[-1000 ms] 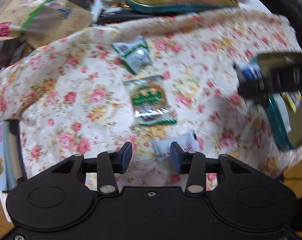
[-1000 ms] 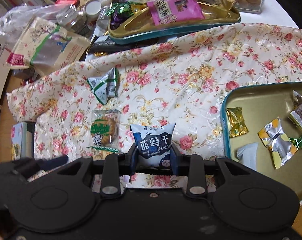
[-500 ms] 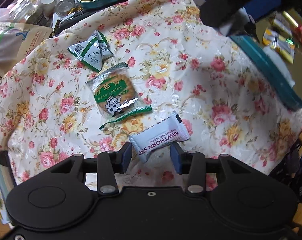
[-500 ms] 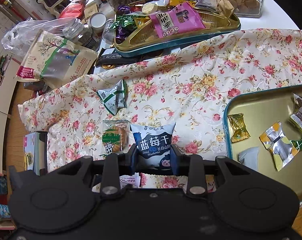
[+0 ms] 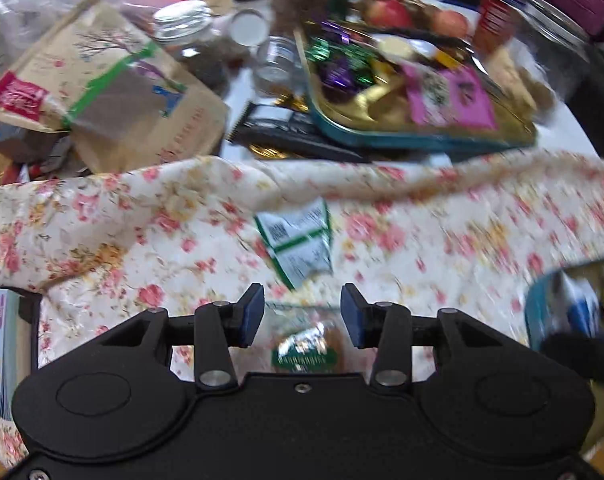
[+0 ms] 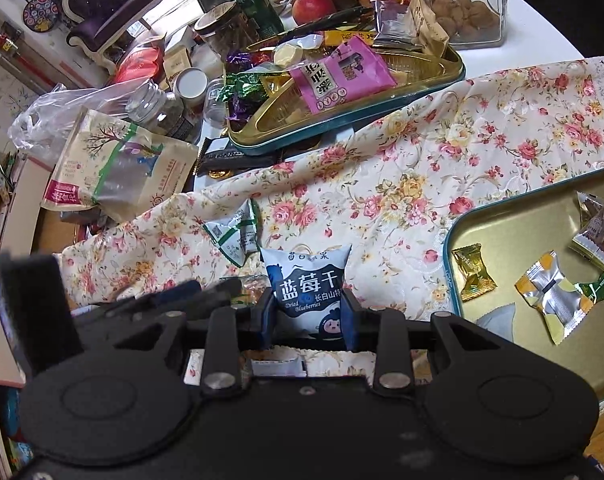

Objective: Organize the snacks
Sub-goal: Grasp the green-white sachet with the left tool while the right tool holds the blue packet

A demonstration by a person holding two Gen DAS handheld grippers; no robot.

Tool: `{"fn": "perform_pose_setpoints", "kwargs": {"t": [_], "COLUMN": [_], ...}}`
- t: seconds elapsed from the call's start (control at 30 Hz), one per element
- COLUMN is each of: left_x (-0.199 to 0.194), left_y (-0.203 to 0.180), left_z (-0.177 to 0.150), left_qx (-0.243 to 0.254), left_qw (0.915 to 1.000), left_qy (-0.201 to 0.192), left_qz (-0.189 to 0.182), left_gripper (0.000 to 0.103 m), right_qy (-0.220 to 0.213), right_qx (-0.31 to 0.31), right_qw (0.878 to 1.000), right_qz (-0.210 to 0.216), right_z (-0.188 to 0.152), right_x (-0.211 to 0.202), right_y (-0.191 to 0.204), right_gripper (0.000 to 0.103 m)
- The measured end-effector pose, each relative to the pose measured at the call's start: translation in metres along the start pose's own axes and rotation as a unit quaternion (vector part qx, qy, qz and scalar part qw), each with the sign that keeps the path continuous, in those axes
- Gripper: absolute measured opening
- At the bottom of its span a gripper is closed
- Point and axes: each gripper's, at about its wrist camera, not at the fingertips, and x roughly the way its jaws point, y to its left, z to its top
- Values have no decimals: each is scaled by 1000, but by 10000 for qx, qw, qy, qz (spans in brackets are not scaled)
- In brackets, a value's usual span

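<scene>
Cookie packet (image 5: 305, 350) half hidden behind left gripper (image 5: 302, 316).

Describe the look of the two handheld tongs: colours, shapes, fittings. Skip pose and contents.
The left tongs and right tongs look alike: a matte black plastic body with two round raised discs, and two black fingers pivoting on silver screws. The finger pads are dark blue rectangles. A small screw sits at the body's centre. No cables, labels or sleeves show.
</scene>
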Motion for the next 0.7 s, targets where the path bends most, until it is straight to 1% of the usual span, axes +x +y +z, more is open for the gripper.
{"fn": "perform_pose_setpoints", "kwargs": {"t": [0.13,0.3,0.4,0.47,0.57,0.7], "left_x": [13,30,33,38,48,63], "left_y": [-1,0,1,-3,-8,-9], "left_z": [6,11,16,21,25,25], "left_qx": [-275,-577,-758,-653,-451,-407], "left_qw": [9996,9982,9969,9975,9982,9985], "left_qy": [-43,-18,-135,-176,-134,138], "left_qz": [68,163,151,219,376,351], "left_gripper": [51,51,52,59,60,60], "right_qy": [-15,54,60,47,15,-15], "right_qx": [-56,-23,-25,13,72,99], "right_qw": [10000,9999,9999,9998,9997,9996], "right_qz": [6,114,157,190,222,250], "right_z": [1,2,2,3,4,4], "right_x": [2,4,3,1,-2,-6], "right_y": [6,7,7,5,3,0], "right_gripper": [35,35,35,35,35,35]}}
